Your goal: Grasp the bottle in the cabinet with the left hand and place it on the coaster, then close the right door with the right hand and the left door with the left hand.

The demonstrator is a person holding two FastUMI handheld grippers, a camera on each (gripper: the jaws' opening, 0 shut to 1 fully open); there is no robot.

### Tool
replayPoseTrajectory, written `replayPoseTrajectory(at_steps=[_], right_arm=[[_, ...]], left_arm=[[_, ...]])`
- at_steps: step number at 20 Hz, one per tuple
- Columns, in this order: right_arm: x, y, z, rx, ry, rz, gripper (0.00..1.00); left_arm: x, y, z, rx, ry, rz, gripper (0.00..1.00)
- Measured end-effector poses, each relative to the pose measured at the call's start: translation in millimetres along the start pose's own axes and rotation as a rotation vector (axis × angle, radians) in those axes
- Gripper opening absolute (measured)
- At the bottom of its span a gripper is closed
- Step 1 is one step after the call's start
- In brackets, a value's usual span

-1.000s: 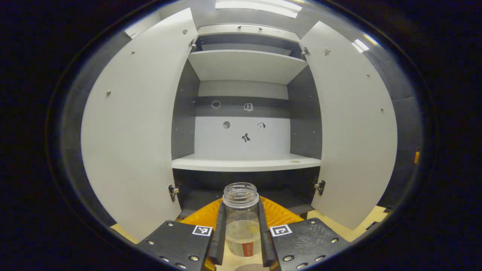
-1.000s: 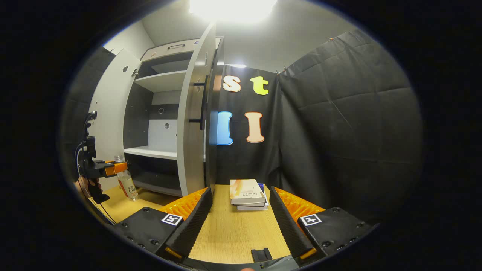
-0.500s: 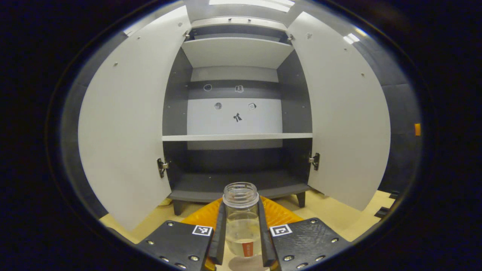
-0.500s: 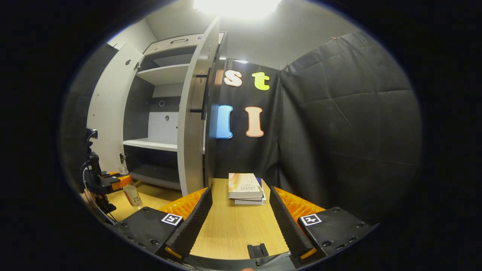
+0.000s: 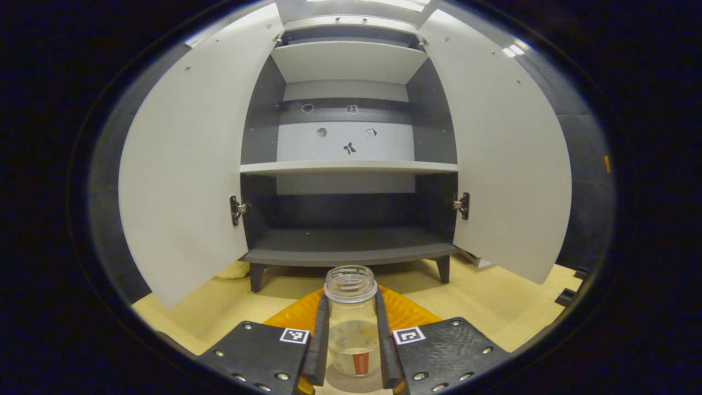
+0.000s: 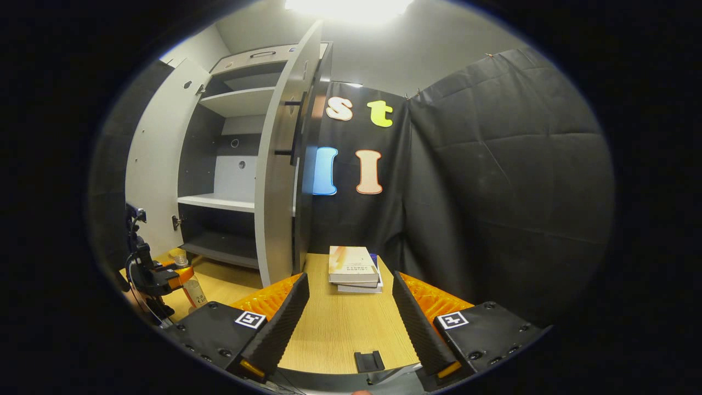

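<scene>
One bottle (image 5: 351, 323), clear and uncapped, stands upright between the two fingers of the left gripper (image 5: 351, 351), both pressing its sides, low over the tabletop (image 5: 482, 307) in front of the cabinet (image 5: 351, 164). A round coaster (image 5: 351, 385) shows just beneath it. Both cabinet doors, left door (image 5: 181, 164) and right door (image 5: 499, 153), stand open. The right gripper (image 6: 351, 323) hangs released above the tabletop near two stacked books (image 6: 354, 269).

Bright overhead ceiling light (image 6: 345, 5) glares white at the top of the right gripper view. Both views are sharp but strongly fisheye-curved, bowing the cabinet doors (image 5: 181, 164). The lower shelf (image 5: 351, 244) sits in shadow.
</scene>
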State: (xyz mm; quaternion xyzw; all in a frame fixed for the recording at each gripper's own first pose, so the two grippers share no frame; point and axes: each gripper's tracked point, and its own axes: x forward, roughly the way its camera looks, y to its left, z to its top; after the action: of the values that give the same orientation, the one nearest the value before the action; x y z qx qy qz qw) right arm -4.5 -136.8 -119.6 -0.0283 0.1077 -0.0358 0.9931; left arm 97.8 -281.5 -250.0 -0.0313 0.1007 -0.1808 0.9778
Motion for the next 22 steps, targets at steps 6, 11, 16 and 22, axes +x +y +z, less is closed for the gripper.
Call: replayPoseTrajectory(at_steps=[6,11,16,22], right_arm=[[5,6,5,0.012,-0.008,0.015,0.98],[10,9,16,0.033,-0.023,0.041,0.98],[15,8,38,0.076,-0.056,0.062,0.98],[36,-2,73,0.092,-0.074,0.088,0.98]], left_arm=[[-9,-3,1,-0.001,-0.002,0.025,0.41],[-22,-8,3,-0.02,0.025,0.029,0.47],[-36,-9,29,-0.012,0.018,0.04,0.85],[-81,4,104,-0.03,-0.04,0.102,0.83]])
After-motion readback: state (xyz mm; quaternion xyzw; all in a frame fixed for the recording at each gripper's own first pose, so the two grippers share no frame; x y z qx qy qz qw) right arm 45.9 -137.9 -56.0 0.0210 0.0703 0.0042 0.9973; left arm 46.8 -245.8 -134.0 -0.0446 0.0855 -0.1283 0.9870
